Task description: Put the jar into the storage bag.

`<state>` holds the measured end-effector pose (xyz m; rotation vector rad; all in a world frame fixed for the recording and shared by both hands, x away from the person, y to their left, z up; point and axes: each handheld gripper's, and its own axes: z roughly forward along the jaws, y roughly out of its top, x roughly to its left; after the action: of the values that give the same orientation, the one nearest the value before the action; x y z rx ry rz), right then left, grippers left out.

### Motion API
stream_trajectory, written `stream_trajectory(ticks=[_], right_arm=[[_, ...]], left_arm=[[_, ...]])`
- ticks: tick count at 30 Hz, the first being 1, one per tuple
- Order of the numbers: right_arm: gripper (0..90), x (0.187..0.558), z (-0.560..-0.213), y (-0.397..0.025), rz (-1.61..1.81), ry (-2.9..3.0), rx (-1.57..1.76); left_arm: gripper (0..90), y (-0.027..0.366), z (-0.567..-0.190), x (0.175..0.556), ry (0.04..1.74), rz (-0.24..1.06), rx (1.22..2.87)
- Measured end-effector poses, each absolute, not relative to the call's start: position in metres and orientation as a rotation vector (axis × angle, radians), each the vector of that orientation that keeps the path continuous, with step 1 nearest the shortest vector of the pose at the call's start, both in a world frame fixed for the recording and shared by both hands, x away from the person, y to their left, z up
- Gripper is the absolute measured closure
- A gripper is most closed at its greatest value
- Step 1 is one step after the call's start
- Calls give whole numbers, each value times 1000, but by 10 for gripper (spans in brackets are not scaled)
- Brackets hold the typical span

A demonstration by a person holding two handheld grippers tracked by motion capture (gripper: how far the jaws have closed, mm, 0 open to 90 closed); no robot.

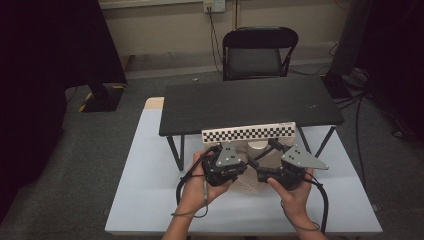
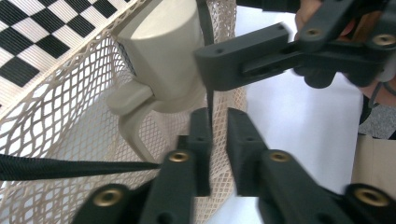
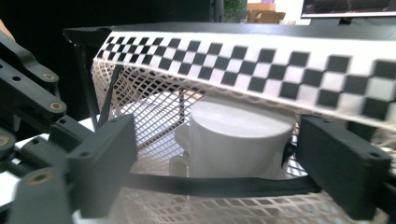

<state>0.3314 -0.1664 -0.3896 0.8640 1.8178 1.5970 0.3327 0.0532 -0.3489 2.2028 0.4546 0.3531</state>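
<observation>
A cream mesh bag [image 1: 248, 184] with a checkered band [image 1: 248, 133] lies on the pale blue table, just under the front edge of a black low table. An upturned beige mug [image 1: 257, 148] with a handle sits inside it [image 2: 161, 51] [image 3: 236, 135]. My left gripper [image 1: 231, 159] [image 2: 218, 140] has its jaws nearly together on the bag's black strap [image 2: 70, 167] beside the mug. My right gripper [image 1: 276, 161] [image 3: 224, 179] is open wide, its jaws on either side of the mug, and the strap [image 3: 215, 185] runs across between them. One of its jaws [image 2: 243, 58] is visible in the left gripper view.
The black low table [image 1: 250, 102] stands on the pale blue table [image 1: 150, 185], close over the bag. A black chair [image 1: 259, 52] is behind it. Cables trail from both grippers over the near table edge.
</observation>
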Motion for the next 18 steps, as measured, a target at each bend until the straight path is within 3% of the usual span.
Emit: stream_trajectory(ticks=[7,8,12,18], right_arm=[[31,330,-383,-178,1609,1826,862],[14,330,-381,-181,1631,1831,878],[0,332,-378,-189,1618,1869,896],[0,333,-377,-193,1615,1899,898]], left_arm=[[216,48,-347,329,365,325,2217],[216,48,-347,329,367,321,2214],[25,52,-344,329,378,254,2191],[36,56,-342,329,362,241,2181]])
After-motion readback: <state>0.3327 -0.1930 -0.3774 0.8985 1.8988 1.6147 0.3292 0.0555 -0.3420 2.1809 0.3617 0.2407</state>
